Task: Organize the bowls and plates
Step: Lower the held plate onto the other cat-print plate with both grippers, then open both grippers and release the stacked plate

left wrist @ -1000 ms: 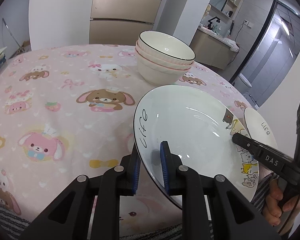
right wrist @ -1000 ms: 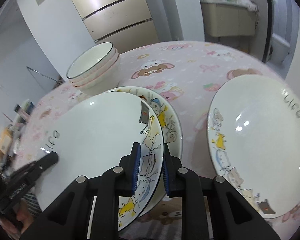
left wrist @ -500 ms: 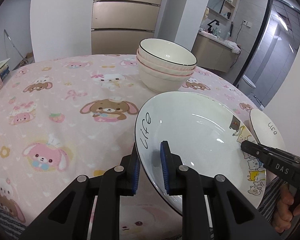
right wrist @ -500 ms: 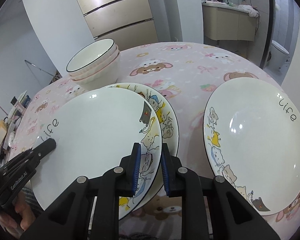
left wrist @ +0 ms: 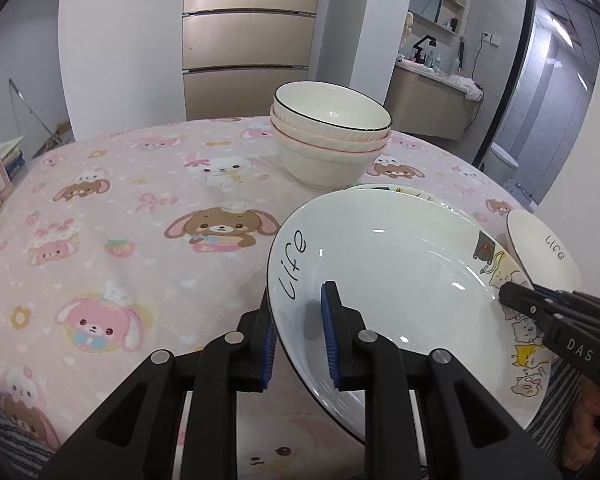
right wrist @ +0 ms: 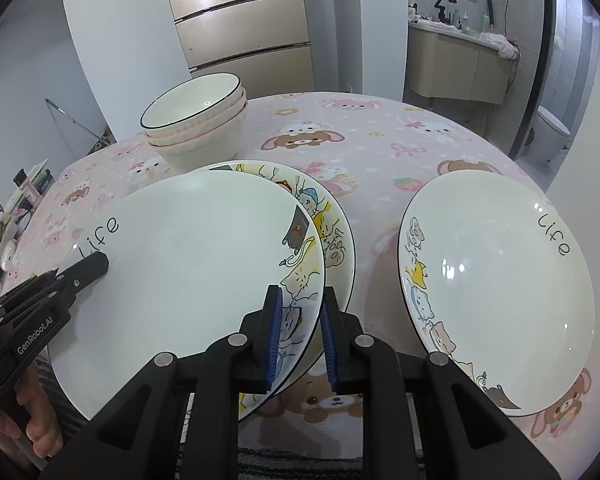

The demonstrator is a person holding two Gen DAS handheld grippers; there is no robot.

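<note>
You hold one plate (right wrist: 188, 264) between both tools: the left gripper (left wrist: 298, 340) pinches its rim beside the word "life", one blue pad under the rim and one on the inner face, and the right gripper (right wrist: 298, 336) straddles the opposite, cartoon-printed edge. From the right wrist view its jaws appear to stand slightly wider than the rim, so I cannot tell whether that side truly clamps or only steadies. The two-sided hold looks deliberate: it keeps a wide, shallow dish level over the second plate (right wrist: 332, 220), which lies on the tablecloth (left wrist: 120, 208) directly beneath and slightly offset toward the far side. Whether the held plate already touches the lower one is hidden by its own body. A third plate (right wrist: 496, 292) rests apart on your right, not yet stacked. The bowl stack (left wrist: 330, 136), three nested, stands just behind the plates and appears finished. My judgement: seat the held plate concentrically before releasing, since an off-centre rim could slide on glazed ware.
</note>
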